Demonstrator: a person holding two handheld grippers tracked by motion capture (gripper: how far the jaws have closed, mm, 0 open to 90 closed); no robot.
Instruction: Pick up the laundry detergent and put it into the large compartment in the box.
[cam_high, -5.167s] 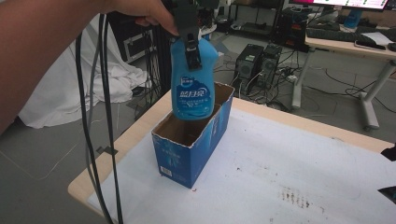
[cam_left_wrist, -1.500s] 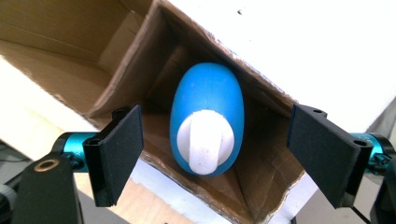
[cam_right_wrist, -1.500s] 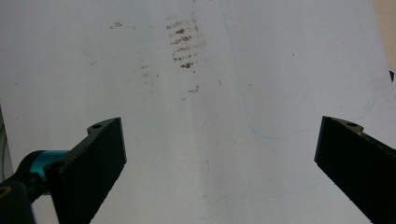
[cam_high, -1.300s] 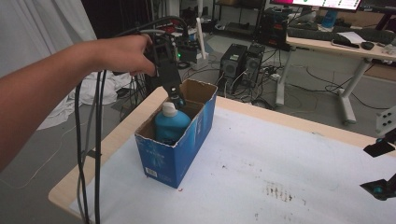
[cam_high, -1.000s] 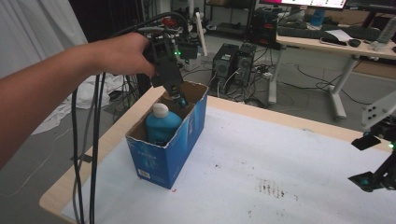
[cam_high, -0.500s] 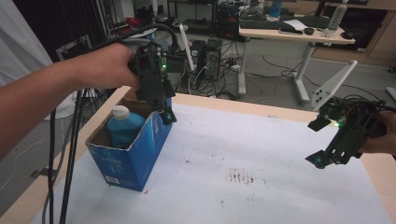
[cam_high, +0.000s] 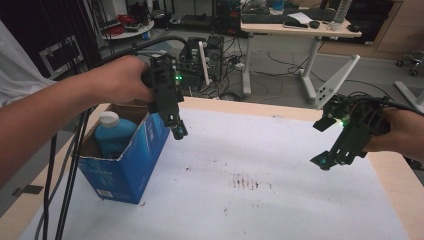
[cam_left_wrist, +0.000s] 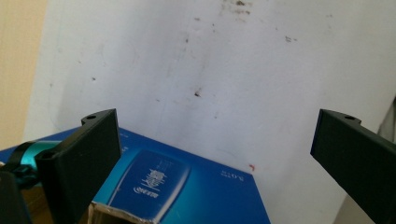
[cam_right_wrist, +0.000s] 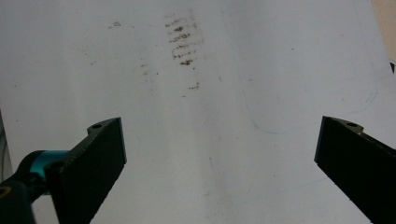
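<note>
A blue bottle (cam_high: 112, 132) with a white cap stands upright inside an open blue cardboard box (cam_high: 135, 165) at the table's left. My left gripper (cam_high: 177, 129) hangs just right of the box's near right wall, pointing down. Its jaws have just been opening and stand wide with nothing between them. In the left gripper view, the left gripper (cam_left_wrist: 215, 126) looks down past the box (cam_left_wrist: 187, 186) onto the white sheet. My right gripper (cam_high: 325, 142) is held above the table's right side, open and empty. In the right gripper view, the right gripper (cam_right_wrist: 219, 130) faces bare sheet.
A white sheet (cam_high: 280, 150) covers the wooden table, with brown smudges (cam_high: 245, 182) near its middle, also in the right gripper view as smudges (cam_right_wrist: 182, 39). Black cables (cam_high: 65, 190) hang off the table's left edge. Desks and computer gear stand beyond the far edge.
The left gripper has come off the bottle's top, left the box and moved over its right wall, jaws wider. The bottle stays in the box. The right gripper has come further into the high view.
</note>
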